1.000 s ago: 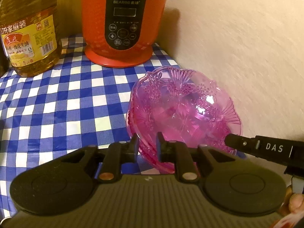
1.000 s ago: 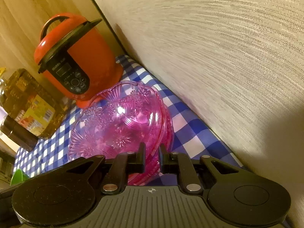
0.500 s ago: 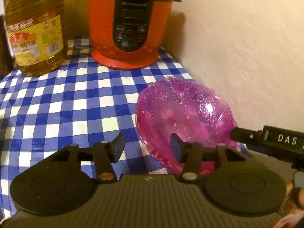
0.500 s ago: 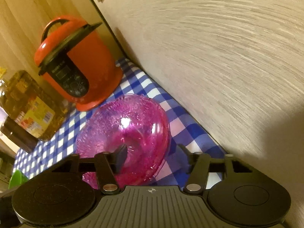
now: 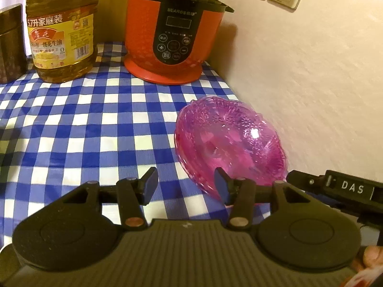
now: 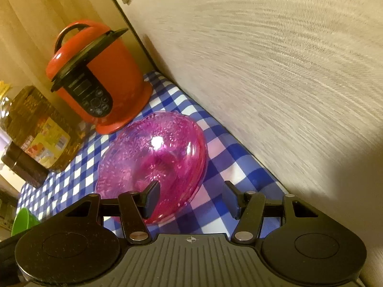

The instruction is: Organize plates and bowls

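Note:
A stack of clear pink patterned bowls (image 5: 229,143) rests on the blue-and-white checked tablecloth (image 5: 71,131) close to the wall; it also shows in the right wrist view (image 6: 153,153). My left gripper (image 5: 185,186) is open and empty, its right finger just in front of the bowls' near rim. My right gripper (image 6: 191,198) is open and empty, its left finger in front of the bowls' near edge. The right gripper's body shows at the right in the left wrist view (image 5: 335,191).
A red pressure cooker (image 5: 174,31) stands at the back by the wall. A large oil bottle (image 5: 59,28) and a dark canister (image 5: 10,43) stand to its left. A green bowl's edge (image 6: 22,220) shows at far left. The wall (image 5: 311,95) runs along the right.
Both grippers opened from shut on the pink bowls' rim and drew back. The bowls now rest on the cloth.

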Tool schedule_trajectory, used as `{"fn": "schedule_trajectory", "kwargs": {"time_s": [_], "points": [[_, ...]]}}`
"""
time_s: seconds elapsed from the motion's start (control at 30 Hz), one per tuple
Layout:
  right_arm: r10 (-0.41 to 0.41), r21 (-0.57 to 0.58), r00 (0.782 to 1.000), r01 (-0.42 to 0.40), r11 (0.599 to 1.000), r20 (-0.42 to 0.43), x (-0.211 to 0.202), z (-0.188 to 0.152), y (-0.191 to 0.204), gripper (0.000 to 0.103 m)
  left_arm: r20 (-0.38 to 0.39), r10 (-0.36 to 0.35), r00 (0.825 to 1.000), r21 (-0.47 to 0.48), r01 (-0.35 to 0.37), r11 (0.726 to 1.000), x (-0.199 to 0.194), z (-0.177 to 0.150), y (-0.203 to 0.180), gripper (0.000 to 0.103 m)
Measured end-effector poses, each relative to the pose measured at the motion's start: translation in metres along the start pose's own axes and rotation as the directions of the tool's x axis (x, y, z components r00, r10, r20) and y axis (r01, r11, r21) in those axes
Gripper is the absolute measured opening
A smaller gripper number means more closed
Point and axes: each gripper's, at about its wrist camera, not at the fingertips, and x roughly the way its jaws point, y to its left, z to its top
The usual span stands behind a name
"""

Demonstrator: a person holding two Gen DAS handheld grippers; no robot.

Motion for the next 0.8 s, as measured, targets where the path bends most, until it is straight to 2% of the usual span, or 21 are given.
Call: {"fn": "schedule_trajectory", "kwargs": {"time_s": [0.3,0.8], "points": [[0.034,-0.011,0.999,-0.034,0.999,0.001,-0.042,-0.020,0.021,0.058,0.014,-0.010,1.000,0.006,0.010,1.000,-0.054,-0.017,-0.005,0.048],[0.083,-0.070,0.996,-0.084,0.994,-0.020,-0.125,-0.069,0.044,0.058,0.042,0.038,0.998,-0.079,-0.035,0.996,-0.158,-0.066,0.020,0.048]]}}
